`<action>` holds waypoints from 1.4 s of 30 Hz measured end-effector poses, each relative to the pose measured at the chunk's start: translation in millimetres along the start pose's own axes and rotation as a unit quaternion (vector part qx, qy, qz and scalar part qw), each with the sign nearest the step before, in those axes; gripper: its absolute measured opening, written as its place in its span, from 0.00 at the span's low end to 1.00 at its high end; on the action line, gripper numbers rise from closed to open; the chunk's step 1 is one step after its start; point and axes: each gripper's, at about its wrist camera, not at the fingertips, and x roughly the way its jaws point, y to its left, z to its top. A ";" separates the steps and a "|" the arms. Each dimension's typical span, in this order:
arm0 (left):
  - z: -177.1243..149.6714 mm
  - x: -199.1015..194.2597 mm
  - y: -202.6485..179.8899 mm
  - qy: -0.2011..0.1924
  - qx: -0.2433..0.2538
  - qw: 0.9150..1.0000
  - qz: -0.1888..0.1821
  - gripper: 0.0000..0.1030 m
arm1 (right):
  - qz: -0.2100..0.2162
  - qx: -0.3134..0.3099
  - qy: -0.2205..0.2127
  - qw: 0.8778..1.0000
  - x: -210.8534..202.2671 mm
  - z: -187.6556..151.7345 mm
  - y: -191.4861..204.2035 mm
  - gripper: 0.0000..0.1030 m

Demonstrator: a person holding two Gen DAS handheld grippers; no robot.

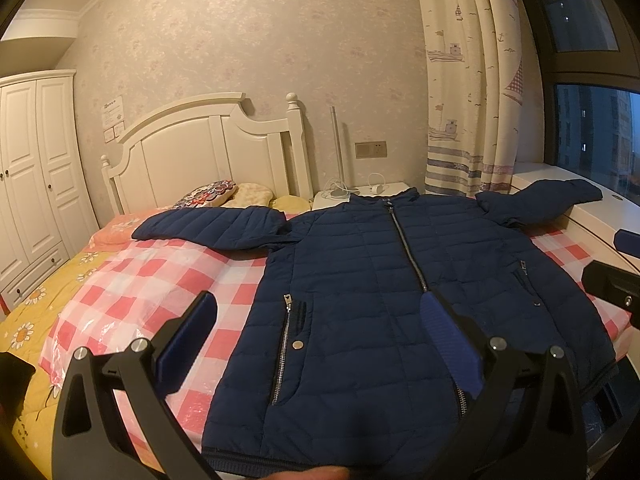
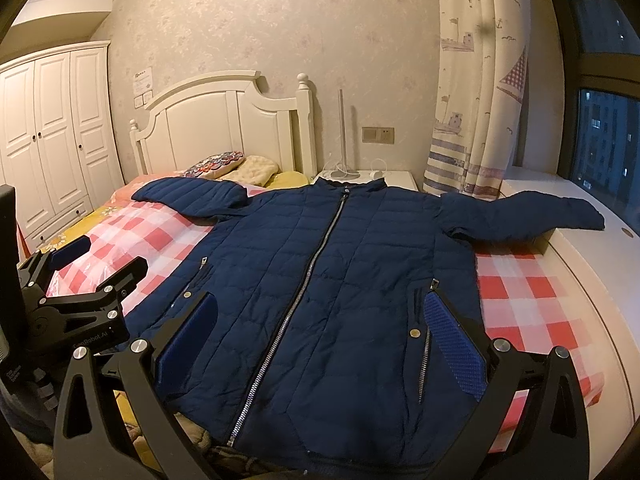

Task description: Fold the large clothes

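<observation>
A navy quilted jacket (image 1: 372,264) lies flat and zipped on a pink-checked sheet (image 1: 152,280) on the bed, front up, both sleeves spread out sideways. It also shows in the right wrist view (image 2: 320,264). My left gripper (image 1: 320,304) is open and empty, above the jacket's lower left part near the hem. My right gripper (image 2: 320,304) is open and empty, above the jacket's lower middle. The left gripper also shows in the right wrist view (image 2: 100,260), to the left of the jacket. The right sleeve (image 2: 532,212) reaches onto the window ledge.
A white headboard (image 1: 208,144) and pillows (image 1: 224,196) are at the far end. A white wardrobe (image 1: 32,168) stands at the left. A nightstand (image 2: 372,178) with cables, a curtain (image 2: 472,80) and a white window ledge (image 2: 580,248) are on the right.
</observation>
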 end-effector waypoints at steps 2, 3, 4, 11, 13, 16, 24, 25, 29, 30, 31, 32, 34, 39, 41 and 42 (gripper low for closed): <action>0.0 0.0 -0.2 0.000 0.000 1.000 0.001 0.98 | -0.001 0.000 0.000 1.000 0.1 0.7 -0.4 0.96; -0.1 -0.1 0.1 0.000 0.000 1.000 0.000 0.98 | -0.001 0.000 0.001 1.000 0.4 0.4 -0.3 0.96; -0.2 0.0 0.3 0.000 0.000 1.000 0.000 0.98 | 0.000 0.001 0.001 1.000 0.7 -0.2 0.2 0.96; -0.2 0.1 0.7 0.000 0.000 1.000 -0.001 0.98 | 0.000 0.001 0.001 1.000 0.2 0.4 -0.5 0.96; -0.5 0.2 0.8 0.000 0.000 1.000 -0.001 0.98 | 0.000 0.001 0.001 1.000 0.2 0.6 -0.7 0.96; -0.6 0.3 1.0 0.000 0.000 1.000 -0.001 0.98 | 0.000 0.002 0.001 1.000 0.3 -0.1 -0.3 0.96; -0.9 0.1 1.3 0.000 -0.001 1.000 -0.001 0.98 | 0.001 0.002 0.002 1.000 0.4 0.3 -0.6 0.96; -1.0 0.2 1.4 0.000 -0.001 1.000 -0.001 0.98 | 0.001 0.002 0.002 1.000 0.4 0.1 -0.5 0.96; -0.7 0.4 1.4 0.000 -0.001 1.000 -0.001 0.98 | 0.001 0.002 0.003 1.000 0.6 0.8 -0.9 0.96; -0.7 0.4 1.4 0.001 -0.001 1.000 -0.001 0.98 | 0.001 0.002 0.003 1.000 0.4 1.0 -0.9 0.96; -0.8 0.2 1.3 0.000 0.000 1.000 -0.001 0.98 | 0.001 0.002 0.003 1.000 0.5 -0.3 -0.4 0.96; -0.8 0.1 1.3 0.000 0.000 1.000 -0.001 0.98 | 0.001 0.002 0.003 1.000 0.6 -0.5 -0.2 0.96; -0.4 0.4 1.4 0.000 -0.001 1.000 -0.001 0.98 | 0.001 0.002 0.004 1.000 0.7 -1.1 0.2 0.96; -0.8 0.3 1.3 0.002 -0.001 1.000 -0.001 0.98 | 0.002 0.003 0.004 1.000 0.8 -1.2 -0.2 0.96; -3.7 -1.7 5.0 0.003 -0.002 1.000 0.000 0.98 | 0.002 0.004 0.006 1.000 1.1 -3.8 1.3 0.96; -4.9 -2.4 5.6 0.005 -0.002 1.000 0.000 0.98 | 0.002 0.005 0.007 1.000 1.5 -5.2 1.8 0.96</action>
